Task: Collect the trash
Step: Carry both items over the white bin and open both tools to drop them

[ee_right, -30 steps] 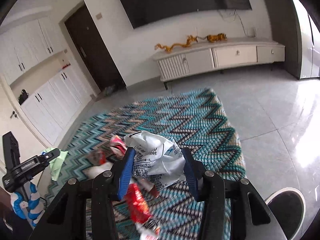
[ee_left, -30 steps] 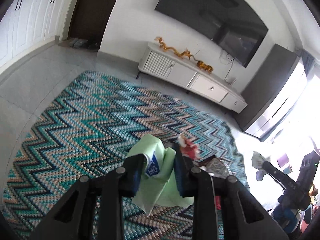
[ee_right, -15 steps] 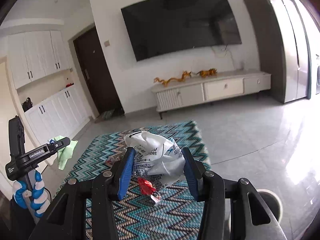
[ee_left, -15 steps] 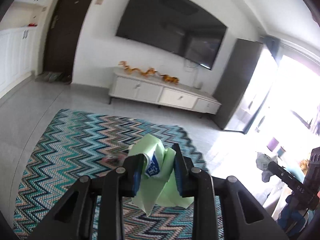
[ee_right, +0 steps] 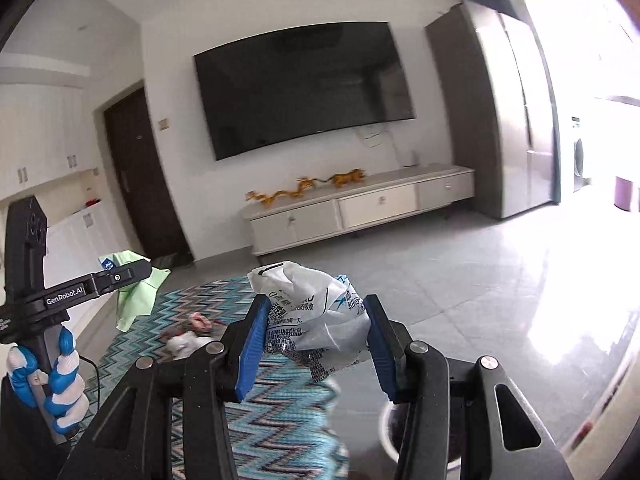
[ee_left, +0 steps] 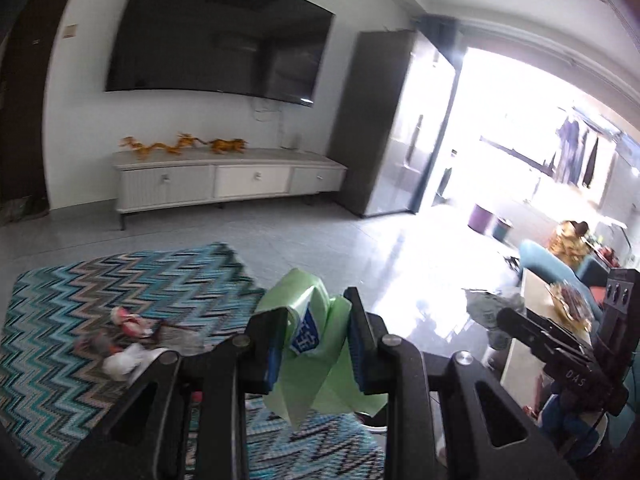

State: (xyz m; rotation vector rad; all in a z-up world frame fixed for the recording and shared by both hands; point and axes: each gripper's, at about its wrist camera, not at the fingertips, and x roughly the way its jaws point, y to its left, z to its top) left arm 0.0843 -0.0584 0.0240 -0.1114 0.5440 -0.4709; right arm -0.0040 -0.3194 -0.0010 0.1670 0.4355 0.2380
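The left claw (ee_left: 316,344) is clenched on a green wrapper (ee_left: 316,364), held up in the air above the near edge of the zigzag rug (ee_left: 80,312). The right claw (ee_right: 316,344) grips a crumpled white bag (ee_right: 316,312) with printed text, also lifted clear of the floor. More scraps of trash (ee_left: 128,340) lie loose on the rug just beyond. A round bin (ee_right: 390,428) shows below the right claw. Farther off, a low white cabinet (ee_right: 360,208) stands under a wall television (ee_right: 304,84).
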